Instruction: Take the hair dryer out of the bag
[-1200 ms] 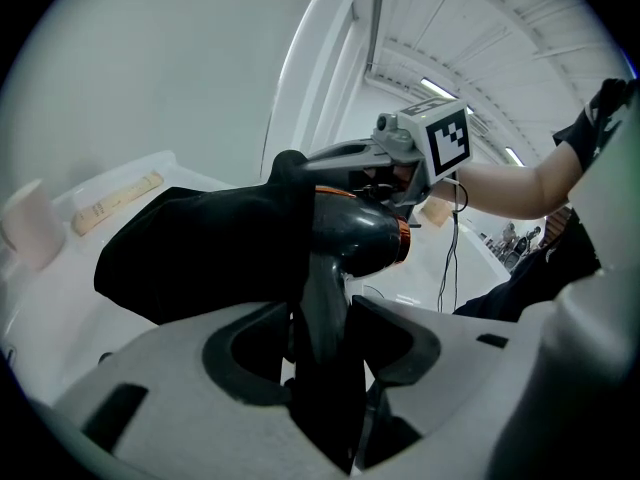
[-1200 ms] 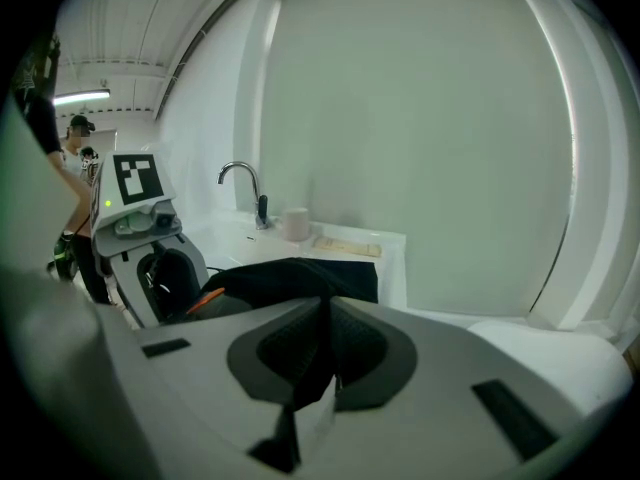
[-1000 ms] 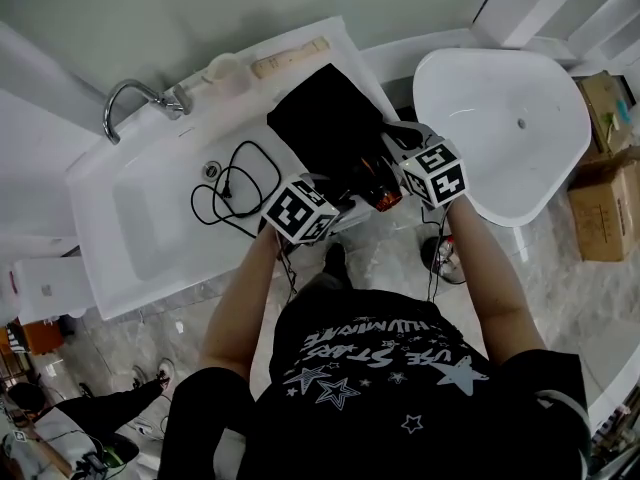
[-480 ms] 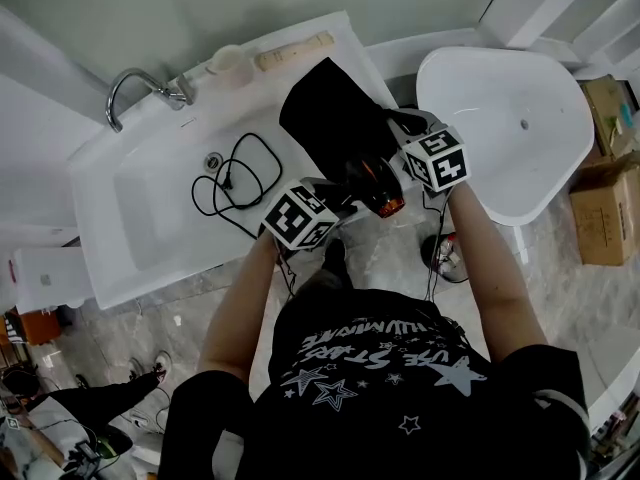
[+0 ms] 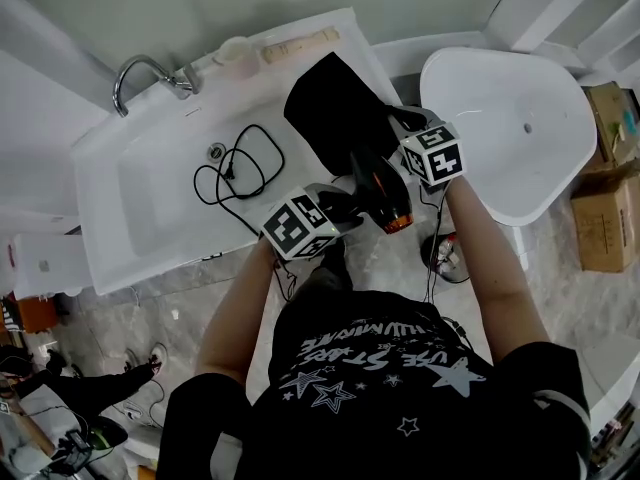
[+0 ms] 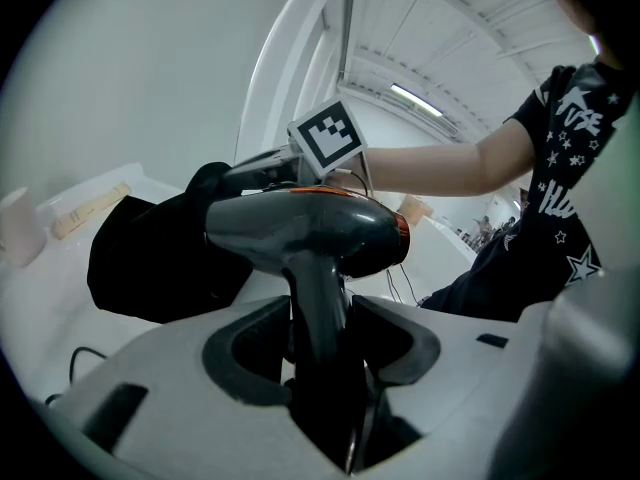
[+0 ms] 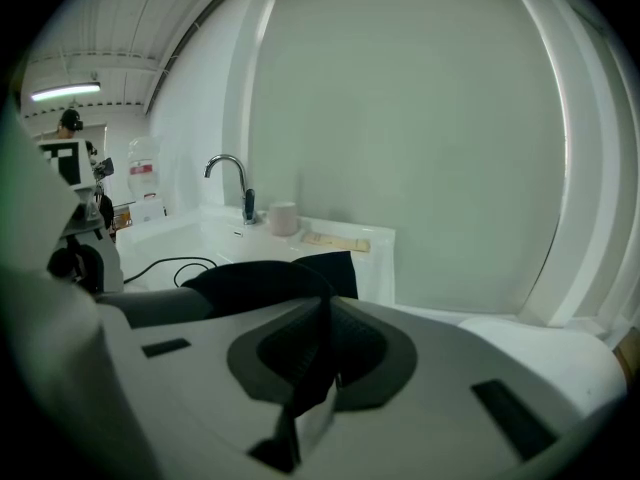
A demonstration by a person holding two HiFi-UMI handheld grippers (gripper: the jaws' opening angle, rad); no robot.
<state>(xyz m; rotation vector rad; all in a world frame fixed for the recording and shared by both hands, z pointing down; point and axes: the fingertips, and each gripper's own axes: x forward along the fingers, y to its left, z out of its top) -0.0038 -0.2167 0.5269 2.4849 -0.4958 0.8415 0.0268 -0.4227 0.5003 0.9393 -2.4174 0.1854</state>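
The hair dryer [image 5: 385,196] was clamped by its handle in the left gripper [image 6: 318,343] at frame centre. The black bag [image 5: 335,118] was pinched at its edge by the right gripper [image 7: 322,358].

Left of the black bag [image 5: 335,113], a coiled cord [image 5: 237,171] lies in the sink basin [image 5: 150,208]; past the cord the basin is bare. Behind the bag, a cup [image 5: 235,50], a wooden piece [image 5: 297,41] and, farther left, the faucet [image 5: 148,71] line the wall edge. The hair dryer [image 5: 385,193], left gripper [image 5: 345,206] and right gripper [image 5: 398,120] crowd the bag's front. A white tub [image 5: 510,118] stands to its right.
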